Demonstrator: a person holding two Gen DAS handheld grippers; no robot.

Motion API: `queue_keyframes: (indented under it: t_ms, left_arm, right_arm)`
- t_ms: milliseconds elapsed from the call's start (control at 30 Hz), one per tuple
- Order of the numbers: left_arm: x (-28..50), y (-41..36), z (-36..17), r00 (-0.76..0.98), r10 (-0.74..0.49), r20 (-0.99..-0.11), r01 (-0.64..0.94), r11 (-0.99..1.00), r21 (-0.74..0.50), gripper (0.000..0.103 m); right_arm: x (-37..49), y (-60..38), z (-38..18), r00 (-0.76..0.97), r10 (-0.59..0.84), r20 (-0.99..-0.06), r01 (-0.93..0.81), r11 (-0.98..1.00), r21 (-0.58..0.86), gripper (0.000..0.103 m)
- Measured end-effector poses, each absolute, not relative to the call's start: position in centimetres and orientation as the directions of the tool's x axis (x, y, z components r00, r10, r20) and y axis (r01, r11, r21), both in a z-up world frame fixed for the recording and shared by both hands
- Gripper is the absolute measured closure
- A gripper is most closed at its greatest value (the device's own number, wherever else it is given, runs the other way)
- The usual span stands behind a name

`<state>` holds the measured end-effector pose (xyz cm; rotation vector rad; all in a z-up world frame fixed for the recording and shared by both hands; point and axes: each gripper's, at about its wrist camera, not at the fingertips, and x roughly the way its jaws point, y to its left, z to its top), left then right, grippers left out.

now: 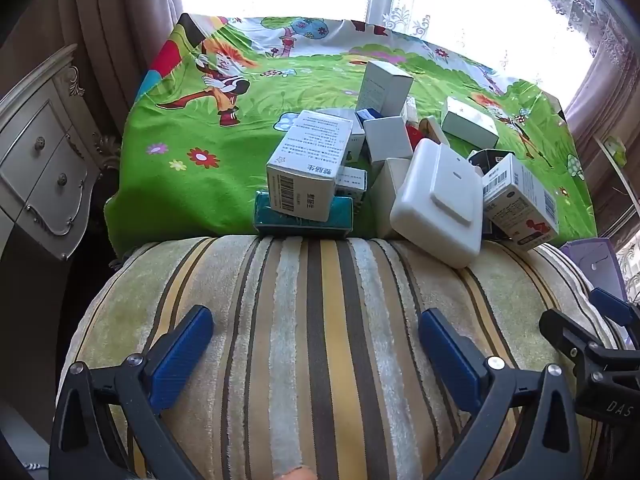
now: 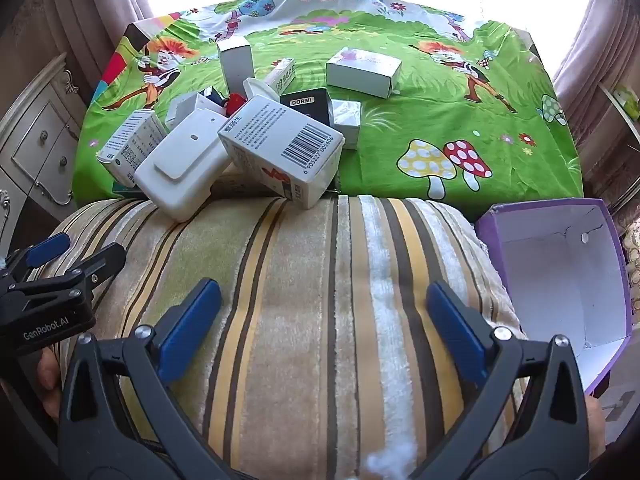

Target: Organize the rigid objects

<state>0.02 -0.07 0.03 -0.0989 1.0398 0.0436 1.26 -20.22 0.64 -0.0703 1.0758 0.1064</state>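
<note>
From the left wrist, the left gripper (image 1: 316, 344) is hovering over a striped cushion (image 1: 304, 300) with its jaws spread wide and nothing between them. Beyond the cushion's far edge, a pile of boxes (image 1: 384, 148) is sitting on a green cartoon cloth (image 1: 192, 120); a white plastic case (image 1: 440, 204) is leaning out of the pile onto the cushion, and a barcoded carton (image 1: 304, 176) is resting on a teal box (image 1: 304, 216).

From the right wrist, the right gripper (image 2: 324, 320) is likewise hanging fully open and empty above the cushion. An open purple box (image 2: 560, 272) is lying just right of the cushion, well apart from the pile.
</note>
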Motion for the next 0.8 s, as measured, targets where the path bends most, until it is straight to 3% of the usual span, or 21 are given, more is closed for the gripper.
queue_keyframes:
  t_ms: [800]
  left_arm:
    - [0.01, -0.03, -0.15, 0.504, -0.012, -0.863, -0.084, 0.994, -0.063, 0.000]
  right_arm:
    - [1.39, -20.21, 0.72, 0.482, 0.075, -0.873, -0.120, 0.993, 0.018, 0.000]
